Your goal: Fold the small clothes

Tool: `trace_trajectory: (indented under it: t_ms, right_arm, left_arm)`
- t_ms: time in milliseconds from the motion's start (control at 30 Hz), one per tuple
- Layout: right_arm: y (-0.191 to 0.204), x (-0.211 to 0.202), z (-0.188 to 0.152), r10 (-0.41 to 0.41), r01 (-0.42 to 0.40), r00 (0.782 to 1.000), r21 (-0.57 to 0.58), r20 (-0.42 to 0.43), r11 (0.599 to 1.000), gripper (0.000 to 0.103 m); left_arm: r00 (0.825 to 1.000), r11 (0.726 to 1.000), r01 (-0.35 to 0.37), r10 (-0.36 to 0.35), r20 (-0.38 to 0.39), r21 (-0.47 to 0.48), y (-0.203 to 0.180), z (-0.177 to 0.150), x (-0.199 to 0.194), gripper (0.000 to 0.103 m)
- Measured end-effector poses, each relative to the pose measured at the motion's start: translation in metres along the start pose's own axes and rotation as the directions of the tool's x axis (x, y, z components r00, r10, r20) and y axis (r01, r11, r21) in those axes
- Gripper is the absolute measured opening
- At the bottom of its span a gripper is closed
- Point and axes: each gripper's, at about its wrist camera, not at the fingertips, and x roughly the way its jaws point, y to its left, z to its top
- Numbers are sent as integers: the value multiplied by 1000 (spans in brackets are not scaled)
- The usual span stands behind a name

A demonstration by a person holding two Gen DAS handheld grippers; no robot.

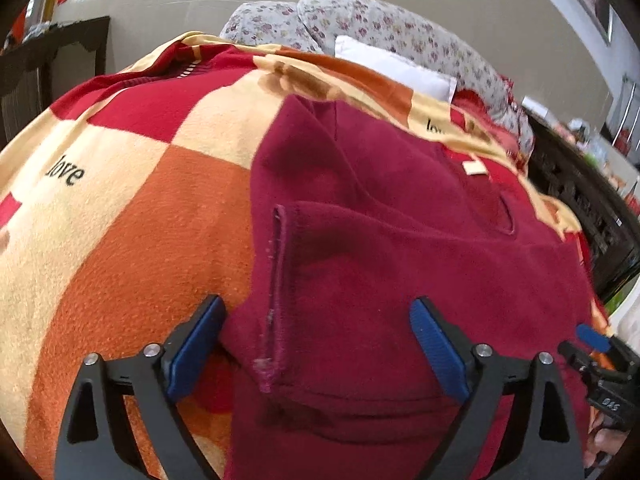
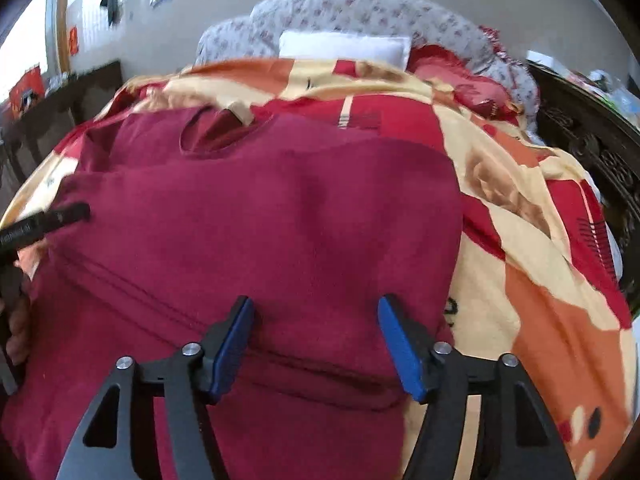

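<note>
My left jaws stand wide open, gripping nothing, their blue pads straddling the near left part of the maroon garment, where a folded-over sleeve with a stitched hem runs toward me. My right jaws are open too, with nothing pressed between the pads, poised over the garment's near right part above a hem seam that crosses beneath them. The largest thing here is the bed, covered by a checked blanket in orange, cream and red squares, with the word "love" printed on a cream square. The maroon garment lies spread flat on that blanket toward the near edge of the bed, its round neckline and a pale label pointing to the head end, its sleeve folded in over the body. At the head of the bed lie floral-print pillows and a smaller white pillow in front of them. A dark carved wooden frame runs along the bed's right side. From the right wrist view, the tip of my left tool shows at the garment's left border.
</note>
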Motion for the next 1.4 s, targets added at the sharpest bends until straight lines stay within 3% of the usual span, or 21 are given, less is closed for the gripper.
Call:
trace_trajectory:
  t_ms: [100,200,267,400,500,867,1000,1167,1267,1333,1400]
  right_arm:
    - [7,3,0,-7,7,1000,-22,6,1000,84]
    - [15,-1,-2,-24,25,1000,-51,20,998,86]
    - [10,-1,-2,-3,4,1000,-38,26,999,88]
    - [8,1,-1,96,-95,995,-46,21,994,103]
    - [16,3,-1,69,-68,998,-97,10,993,103]
    - [19,8,-6,38,-36,999,-114,18,993,103]
    - [22,9,-7,11,-8,1000,-124,22,992,103]
    - [20,10,-7,27,-25,999,-114,18,993,103]
    - [20,9,-7,27,-25,999,-114,18,993,103]
    - [18,8,-7,35,-34,999,-113,13,993,103]
    - [15,8,-7,65,-66,998,-115,-13,991,102]
  left_arm:
    - [1000,999,-24,24,-20,22,-3,0,4,97]
    - [999,999,-31,32,-24,31,-4,-1,4,97]
    - [999,999,-30,31,-24,31,-4,-1,4,97]
    - [999,999,-30,31,-25,31,-5,-1,4,98]
    - [999,999,-29,30,-27,32,-6,-2,4,99]
    - [996,997,-46,50,-70,61,-13,-1,9,103]
    - [997,999,-8,12,-81,51,-8,3,11,103]
    - [995,994,-41,50,-91,103,-15,4,15,103]
    - [997,997,26,-21,-75,69,-5,5,9,103]
    - [992,992,122,-122,-41,-1,13,4,-3,103]
    - [992,991,129,-128,16,-29,25,2,-19,103]
